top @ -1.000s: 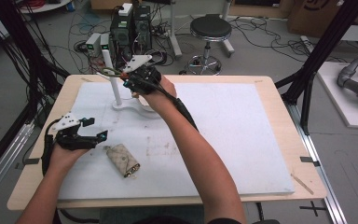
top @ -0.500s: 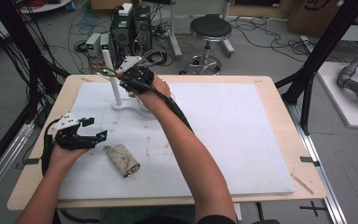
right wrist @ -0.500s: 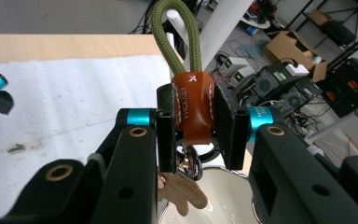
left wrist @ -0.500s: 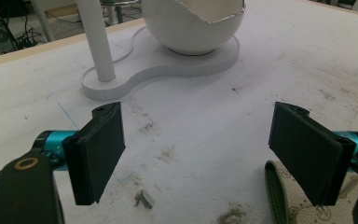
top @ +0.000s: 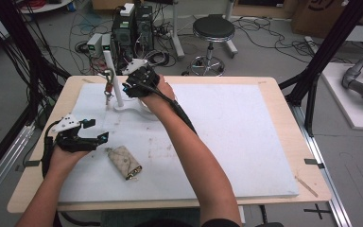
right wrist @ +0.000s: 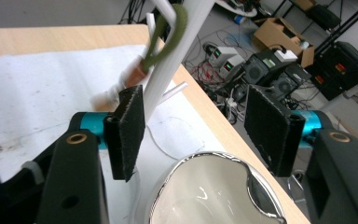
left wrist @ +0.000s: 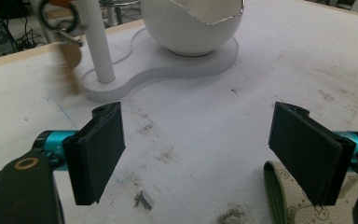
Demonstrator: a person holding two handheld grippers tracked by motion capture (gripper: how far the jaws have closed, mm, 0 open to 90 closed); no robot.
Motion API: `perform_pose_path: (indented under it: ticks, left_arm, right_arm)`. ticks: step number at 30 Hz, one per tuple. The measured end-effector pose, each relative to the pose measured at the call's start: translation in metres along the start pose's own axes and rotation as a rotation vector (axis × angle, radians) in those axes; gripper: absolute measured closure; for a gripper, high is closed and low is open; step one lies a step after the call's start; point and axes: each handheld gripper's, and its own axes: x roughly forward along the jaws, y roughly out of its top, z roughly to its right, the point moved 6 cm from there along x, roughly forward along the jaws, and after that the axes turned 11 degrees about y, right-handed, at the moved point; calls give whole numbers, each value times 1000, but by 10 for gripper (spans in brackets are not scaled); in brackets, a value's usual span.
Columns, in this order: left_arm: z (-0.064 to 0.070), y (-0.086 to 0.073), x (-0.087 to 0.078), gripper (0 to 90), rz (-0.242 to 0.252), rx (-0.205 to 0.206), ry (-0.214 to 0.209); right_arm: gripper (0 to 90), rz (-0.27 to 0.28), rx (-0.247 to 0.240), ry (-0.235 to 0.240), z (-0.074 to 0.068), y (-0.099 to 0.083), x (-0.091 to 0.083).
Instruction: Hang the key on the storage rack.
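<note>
A white stand has an upright post (top: 113,80) and a white egg-shaped bowl (left wrist: 191,23) on one base plate (left wrist: 168,65). A green loop (right wrist: 163,37) with a brown key fob (top: 108,89) hangs from a peg on the post and looks blurred in the left gripper view. My right gripper (top: 126,84) is open right beside the post (right wrist: 177,46), above the bowl (right wrist: 209,191), and holds nothing. My left gripper (top: 94,137) hovers open low over the mat. A beige patterned key pouch (top: 125,161) lies just right of it, and its edge (left wrist: 284,200) shows behind the right jaw.
A white mat (top: 246,137) covers most of the wooden table (top: 283,94). Beyond the far edge stand electronics boxes (top: 132,23), cables and a stool (top: 212,28). Black frame posts (top: 321,61) rise at both sides.
My right gripper has shifted slightly left towards the post. The fob on the peg now hangs free and looks to be swinging. The left gripper and the pouch have stayed put.
</note>
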Motion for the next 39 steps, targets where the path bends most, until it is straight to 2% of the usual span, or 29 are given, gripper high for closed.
perform_pose_path:
  ticks: [3,4,5,6,7,8,10,11,12,13,14,16,17,19,21,22,25,27,29,31,33,34,35,37,39]
  left_arm:
    - [0,-1,1,182,-5,3,1]
    - [0,-1,1,182,-7,1,1]
    - [0,-1,1,182,-7,1,1]
    - [0,-1,1,182,-9,1,0]
    - [0,-1,1,182,-9,1,0]
    - [0,-1,2,182,-9,2,1]
    - [0,-2,2,182,-12,5,2]
    - [0,-2,2,182,-12,5,2]
    - [0,-2,2,182,-13,5,2]
    - [0,-2,2,182,-14,4,2]
    - [0,-2,2,182,-12,2,2]
    - [0,-2,2,182,-14,4,3]
    - [0,-2,2,182,-15,2,1]
    - [0,-3,3,182,-17,1,0]
    - [1,-3,3,182,-20,2,-1]
    - [1,-3,3,182,-20,4,-2]
    - [1,-4,4,182,-21,4,-3]
    - [1,-4,4,182,-22,3,-5]
    - [1,-4,4,182,-21,4,-5]
    - [1,-4,4,182,-24,5,-4]
    - [1,-5,4,182,-27,3,-3]
    - [1,-5,4,182,-28,2,-3]
    - [1,-5,5,182,-29,4,-5]
    - [2,-6,5,182,-33,9,-7]
    - [3,-6,6,182,-34,8,-10]
  right_arm:
    - [353,0,0,3,1,-5,-8]
    - [348,4,23,14,2,-13,-18]
    - [348,4,23,14,2,-13,-18]
    - [321,13,40,13,5,-23,-28]
    - [321,13,40,13,5,-23,-28]
    - [301,7,62,14,9,-34,-37]
    - [267,-25,91,27,13,-45,-44]
    - [267,-25,91,27,13,-45,-44]
    - [265,-14,114,31,15,-56,-52]
    - [265,-14,114,31,15,-56,-52]
    - [265,6,118,21,16,-66,-60]
    - [265,5,125,19,18,-71,-63]
    - [265,21,153,8,20,-85,-72]
    - [265,7,181,13,22,-98,-80]
    - [264,27,198,4,24,-109,-89]
    - [262,11,211,13,24,-113,-91]
    - [262,49,217,1,25,-127,-104]
    - [262,41,233,6,24,-135,-110]
    - [262,51,231,-1,23,-139,-113]
    - [263,72,254,0,21,-151,-122]
    - [263,81,261,-5,21,-156,-124]
    - [263,83,279,-3,20,-165,-127]
    - [263,83,279,-3,20,-165,-127]
    - [263,75,304,-1,17,-182,-132]
    - [263,71,310,1,14,-191,-135]
